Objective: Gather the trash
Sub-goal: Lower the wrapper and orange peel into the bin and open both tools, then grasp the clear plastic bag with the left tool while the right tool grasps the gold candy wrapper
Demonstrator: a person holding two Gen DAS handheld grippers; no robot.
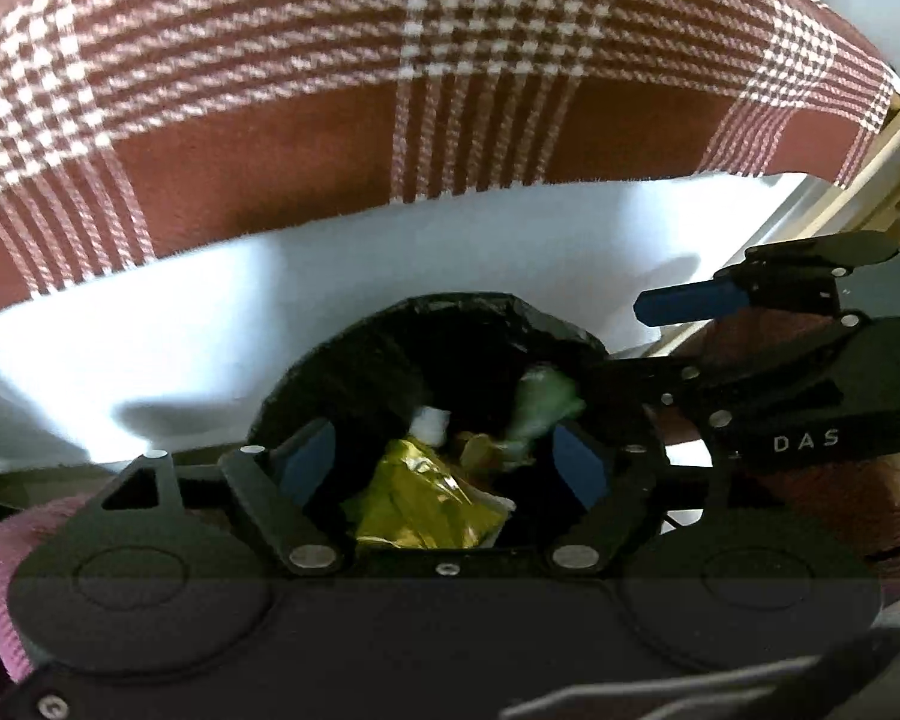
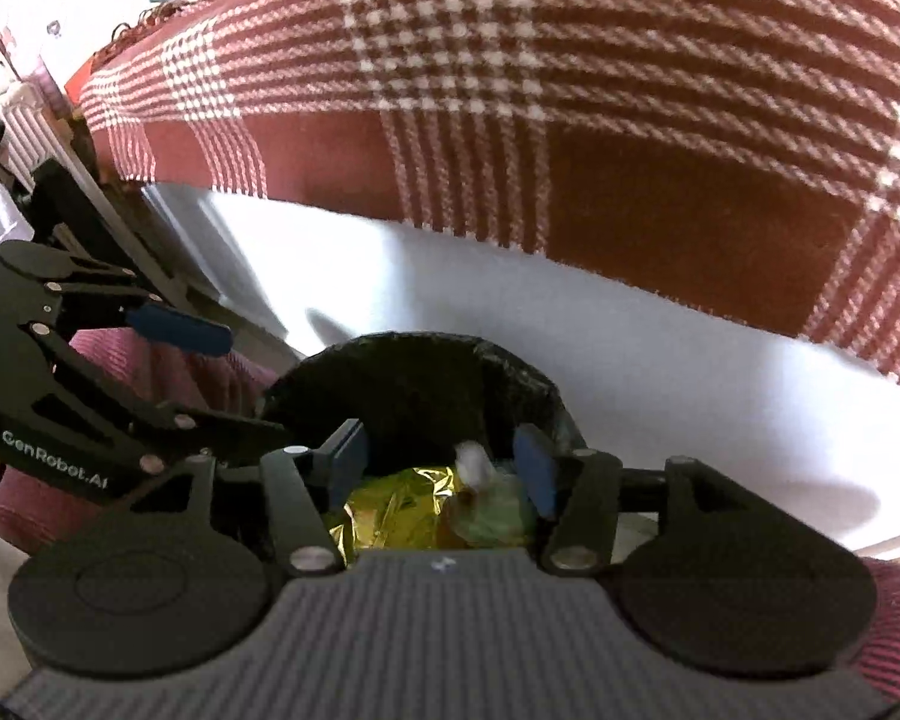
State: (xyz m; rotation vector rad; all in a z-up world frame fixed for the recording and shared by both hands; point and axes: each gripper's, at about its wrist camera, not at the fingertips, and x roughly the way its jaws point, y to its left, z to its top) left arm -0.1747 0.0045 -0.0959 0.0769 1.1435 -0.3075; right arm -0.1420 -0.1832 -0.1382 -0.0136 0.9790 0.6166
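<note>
Below, both claws, left (image 1: 444, 468) and right (image 2: 444, 468), hang spread over your black-lined trash bin (image 1: 426, 324); its gold foil wrapper (image 1: 420, 504) looks light, crinkly, best pinched at an edge.

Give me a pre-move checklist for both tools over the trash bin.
1. Left tool open: ok.
2. Right tool open: ok.
3. Both tools empty: ok, nothing between the fingers.
4. Black-lined bin directly below both tools: ok.
5. Gold wrapper and green wrapper inside the bin: ok.
6. More trash left on the white surface: cannot tell; none shows in these views.
</note>
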